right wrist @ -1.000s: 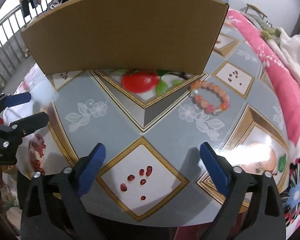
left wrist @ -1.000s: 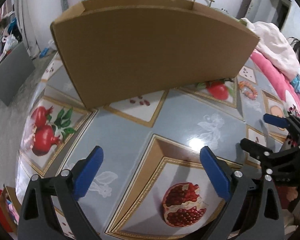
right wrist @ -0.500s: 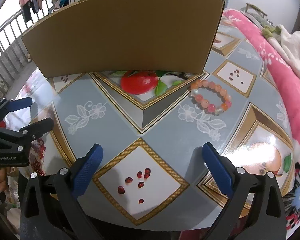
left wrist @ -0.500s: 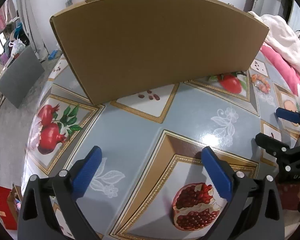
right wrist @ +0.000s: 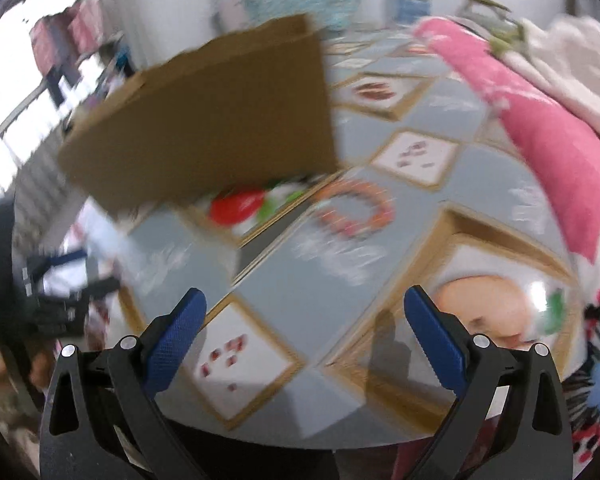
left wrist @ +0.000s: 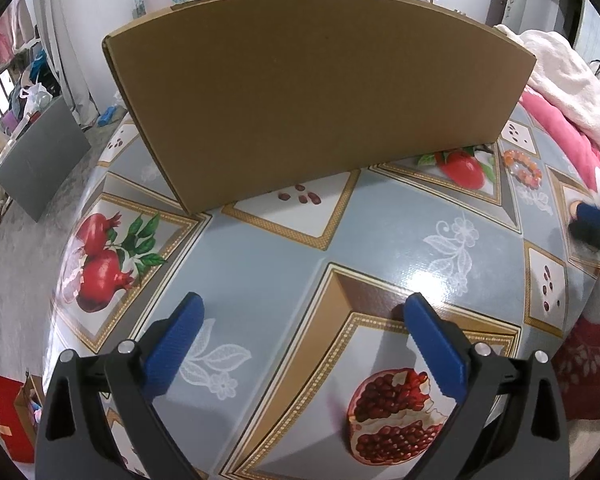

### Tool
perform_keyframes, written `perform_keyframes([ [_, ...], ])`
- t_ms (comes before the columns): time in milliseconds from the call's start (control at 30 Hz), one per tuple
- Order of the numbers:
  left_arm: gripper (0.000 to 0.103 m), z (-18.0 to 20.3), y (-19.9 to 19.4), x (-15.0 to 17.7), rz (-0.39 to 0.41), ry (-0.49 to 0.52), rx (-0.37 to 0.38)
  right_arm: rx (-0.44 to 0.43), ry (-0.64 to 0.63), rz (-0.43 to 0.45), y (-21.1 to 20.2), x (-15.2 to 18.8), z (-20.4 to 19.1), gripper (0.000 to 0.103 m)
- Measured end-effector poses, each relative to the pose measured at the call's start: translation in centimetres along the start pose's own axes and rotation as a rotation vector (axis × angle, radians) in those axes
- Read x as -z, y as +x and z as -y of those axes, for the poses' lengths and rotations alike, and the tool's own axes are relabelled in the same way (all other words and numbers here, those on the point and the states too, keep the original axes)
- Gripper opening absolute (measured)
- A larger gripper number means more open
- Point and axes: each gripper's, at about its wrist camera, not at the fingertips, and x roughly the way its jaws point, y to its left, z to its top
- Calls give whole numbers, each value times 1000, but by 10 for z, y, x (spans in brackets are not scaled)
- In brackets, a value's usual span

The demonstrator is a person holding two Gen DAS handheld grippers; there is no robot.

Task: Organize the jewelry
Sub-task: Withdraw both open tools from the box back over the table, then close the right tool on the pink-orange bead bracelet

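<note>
Two grippers in view, each with jaws spread wide and nothing between the blue pads.

Left gripper (left wrist: pixel 302 344): poised over the near edge of the table (left wrist: pixel 260 252), above the printed cut pomegranate; pads apart, gripping nothing. Right gripper (right wrist: pixel 304 340): likewise spread wide and holding nothing, poised over the near right portion of the table; right wrist view heavily smeared by motion blur, so fine detail unreadable. In the left wrist view, seen only as a blurred dark and blue shape at the right edge of the table.

Bead bracelet (left wrist: pixel 523 169): orange and pink beads, closed ring, lying flat on the tablecloth toward the far right side of the table, just beside the right end of the cardboard box (left wrist: pixel 320 100). In the right wrist view, bracelet (right wrist: pixel 356 210) ahead of the open jaws, between the printed red fruit and a white seed panel; apart from both grippers, untouched.

Cardboard box: plain brown wall standing upright across the far part of the table, from the left side almost to the bracelet. Contents hidden from both views.

Pink blanket (right wrist: pixel 560 148) along the right edge of the table, cream cloth (left wrist: pixel 560 80) piled behind it.
</note>
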Motion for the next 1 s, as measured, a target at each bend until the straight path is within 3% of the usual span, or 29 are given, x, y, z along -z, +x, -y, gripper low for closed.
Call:
perform_keyframes([
  [167,99,-1,1,-1,0,10,5,8,106,27,-2,-23,30,91],
  [400,99,0,1,-2,-8,13,8,69,79,-47,34,-47,36,47],
  [567,99,0,1,-3,-8,16,9,110,-33,-56,46,-50,18,36],
  [733,99,2,1,-3,-6,18,9,119,-71,-69,47,-46,15,11],
  [1000,99,2,1,-3,-4,18,9,23,-18,-88,36,-26,11,8],
])
